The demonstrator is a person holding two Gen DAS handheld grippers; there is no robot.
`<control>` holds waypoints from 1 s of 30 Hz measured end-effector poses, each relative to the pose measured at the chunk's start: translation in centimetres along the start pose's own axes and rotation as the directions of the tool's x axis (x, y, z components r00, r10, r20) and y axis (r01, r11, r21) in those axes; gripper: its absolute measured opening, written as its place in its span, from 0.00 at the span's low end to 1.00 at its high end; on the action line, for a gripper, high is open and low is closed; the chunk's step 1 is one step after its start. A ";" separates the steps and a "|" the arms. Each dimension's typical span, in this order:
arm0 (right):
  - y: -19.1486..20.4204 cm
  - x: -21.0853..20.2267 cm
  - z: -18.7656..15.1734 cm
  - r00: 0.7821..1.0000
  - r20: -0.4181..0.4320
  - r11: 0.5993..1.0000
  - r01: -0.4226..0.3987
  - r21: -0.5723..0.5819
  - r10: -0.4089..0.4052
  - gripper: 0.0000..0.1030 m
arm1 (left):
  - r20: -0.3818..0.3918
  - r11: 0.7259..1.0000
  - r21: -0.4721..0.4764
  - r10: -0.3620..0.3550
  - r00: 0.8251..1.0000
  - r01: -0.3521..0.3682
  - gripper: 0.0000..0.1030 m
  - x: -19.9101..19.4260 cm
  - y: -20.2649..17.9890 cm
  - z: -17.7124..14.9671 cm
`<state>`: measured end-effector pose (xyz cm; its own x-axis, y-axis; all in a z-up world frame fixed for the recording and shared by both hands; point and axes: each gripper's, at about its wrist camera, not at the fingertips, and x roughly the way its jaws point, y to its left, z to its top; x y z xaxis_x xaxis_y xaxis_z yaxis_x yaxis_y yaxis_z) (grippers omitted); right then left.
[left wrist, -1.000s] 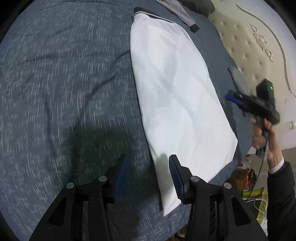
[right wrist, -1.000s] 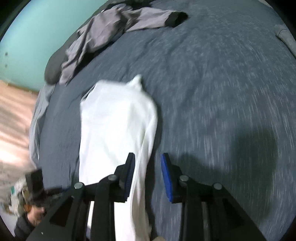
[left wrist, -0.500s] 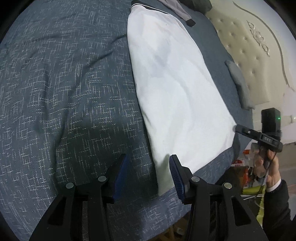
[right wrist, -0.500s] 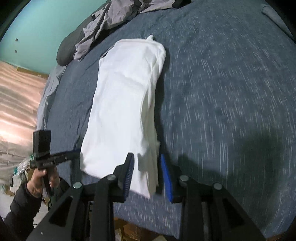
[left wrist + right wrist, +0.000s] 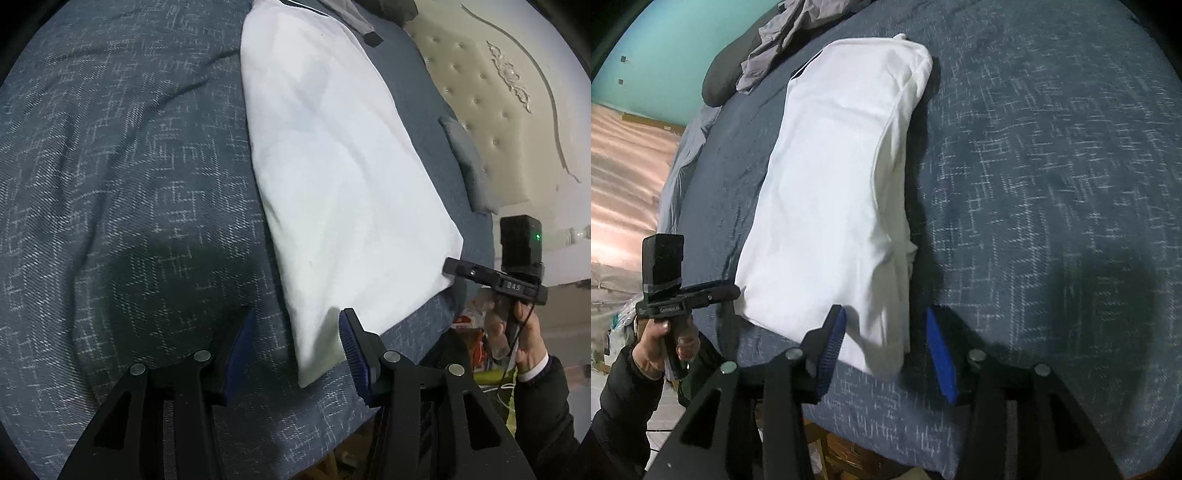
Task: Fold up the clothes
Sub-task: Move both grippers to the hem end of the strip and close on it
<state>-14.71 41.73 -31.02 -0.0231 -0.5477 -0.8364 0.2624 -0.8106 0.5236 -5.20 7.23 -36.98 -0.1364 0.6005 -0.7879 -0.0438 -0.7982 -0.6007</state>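
Note:
A white garment, folded lengthwise into a long strip, lies flat on the blue bedspread. Its dark-trimmed collar end is far away and its hem is near the bed's edge. My left gripper hangs open over one hem corner, which lies between the blue pads without being pressed. My right gripper is over the other hem corner of the garment. Its jaws are opening, the cloth loose between them. Each gripper shows in the other's view, held in a hand: right gripper, left gripper.
A crumpled grey garment and a dark pillow lie at the far end of the bed. A tufted cream headboard and a small blue-grey cushion flank one side. The bed's edge runs just below both grippers.
Both grippers have come back along the garment to its near hem, so a corner now sits between each pair of fingers. The right jaws have widened.

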 end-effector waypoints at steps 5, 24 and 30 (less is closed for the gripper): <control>1.2 0.7 0.1 1.000 -0.017 0.999 -0.023 -0.044 0.022 0.45 | -0.011 0.999 0.038 -0.013 1.000 0.013 0.48 1.1 -2.5 0.3; 1.3 1.5 -0.1 1.000 -0.004 0.997 -0.026 -0.077 0.026 0.20 | 0.003 0.998 0.064 -0.012 1.000 0.012 0.09 2.8 -5.5 1.0; 2.1 0.6 0.1 0.999 0.021 0.994 -0.042 -0.098 0.044 0.13 | 0.025 0.995 0.103 -0.010 1.000 0.007 0.06 1.6 -6.8 1.5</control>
<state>-14.28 39.67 -30.42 -0.0316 -0.5869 -0.8090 0.3560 -0.7630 0.5396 -6.62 13.54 -33.91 -0.1603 0.6070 -0.7784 -0.1461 -0.7945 -0.5894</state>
